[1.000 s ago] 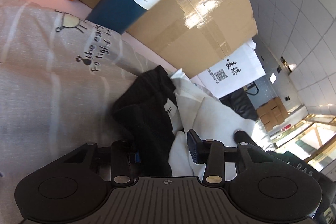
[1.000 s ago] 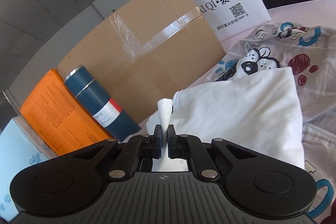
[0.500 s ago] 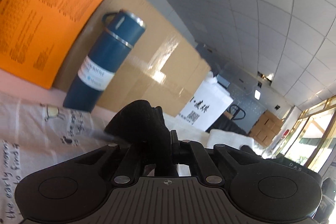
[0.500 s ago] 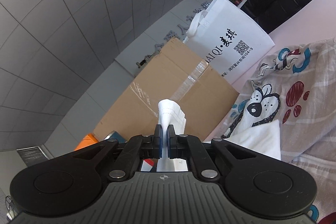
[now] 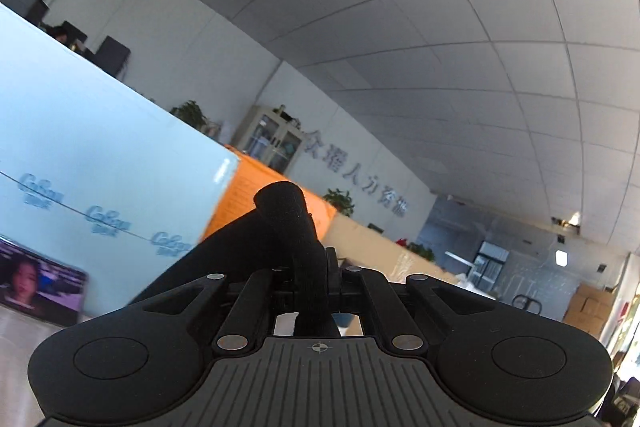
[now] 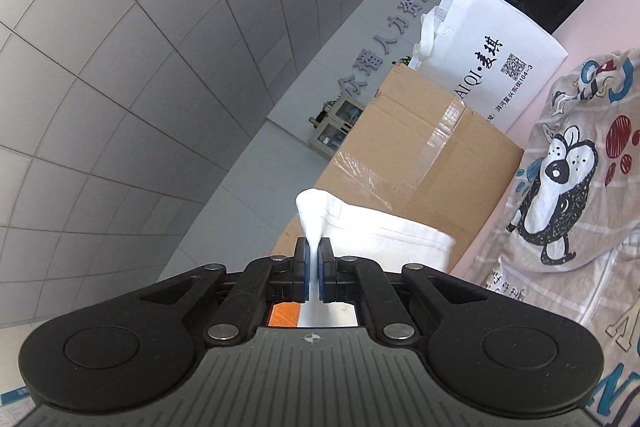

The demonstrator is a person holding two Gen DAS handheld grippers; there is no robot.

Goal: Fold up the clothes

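My left gripper is shut on a fold of black cloth and holds it high, tilted up toward the ceiling. The cloth hangs down to the left. My right gripper is shut on a fold of white cloth, also lifted and tilted up; the white cloth drapes to the right of the fingers. Whether the black and white parts belong to one garment cannot be told. The table surface under both grippers is hidden.
A grey sheet with a cartoon dog print lies at the right. A taped cardboard box, a white bag, an orange box and a pale blue box stand along the back.
Both grippers have risen and tilted upward with their cloth. The left gripper, open a second ago over the black cloth, has closed on it and lifted it.
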